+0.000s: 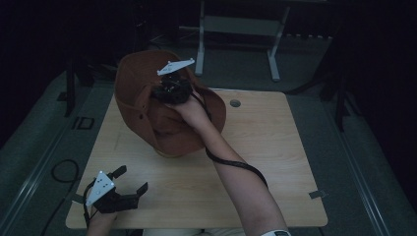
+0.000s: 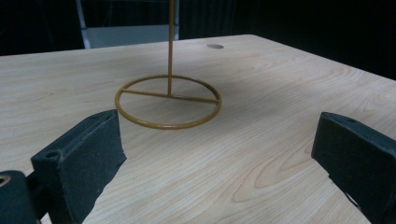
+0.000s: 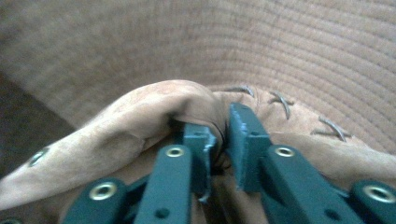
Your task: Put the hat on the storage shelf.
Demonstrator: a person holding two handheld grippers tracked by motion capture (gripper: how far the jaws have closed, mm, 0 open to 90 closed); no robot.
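A brown felt hat [image 1: 142,98] hangs tilted over the far left part of the wooden table [image 1: 285,162]. My right gripper [image 1: 164,93] reaches into its crown from the right. In the right gripper view the jaws [image 3: 222,135] stand slightly apart, with a stitched fold of the hat [image 3: 154,102] at their tips and a thin dark gap between the pads. A thin gold wire stand [image 2: 170,60] with a ring base rises from the table ahead of my left gripper [image 2: 219,128]. That left gripper [image 1: 132,179] rests wide open at the near left corner, holding nothing.
A round cable hole [image 1: 235,103] sits near the table's far edge. A grey metal frame [image 1: 236,24] stands on the floor behind the table. A cable trails along the person's right forearm [image 1: 236,164]. Dark floor surrounds the table.
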